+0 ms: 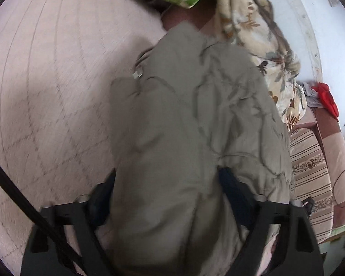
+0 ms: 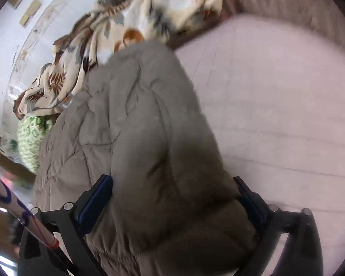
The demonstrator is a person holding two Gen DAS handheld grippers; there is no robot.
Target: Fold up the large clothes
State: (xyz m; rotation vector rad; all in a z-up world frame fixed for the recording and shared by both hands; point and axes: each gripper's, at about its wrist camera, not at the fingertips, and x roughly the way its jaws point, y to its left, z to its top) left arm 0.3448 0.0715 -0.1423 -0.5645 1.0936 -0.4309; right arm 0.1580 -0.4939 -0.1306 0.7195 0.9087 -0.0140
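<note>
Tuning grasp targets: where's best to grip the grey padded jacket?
Probably the bunched near edge of the jacket, approached low from the bedsheet side. The padding bulges thick there and fills the jaws of both the left gripper and the right gripper.

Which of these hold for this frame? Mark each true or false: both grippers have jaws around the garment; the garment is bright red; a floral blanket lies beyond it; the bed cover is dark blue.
1. Both the left gripper and right gripper have jaws around the grey-brown padded jacket. True.
2. The jacket is bright red. False: it is grey-brown.
3. A floral blanket lies beyond the jacket. True.
4. The bed cover is dark blue. False: it is pale pink.
</note>
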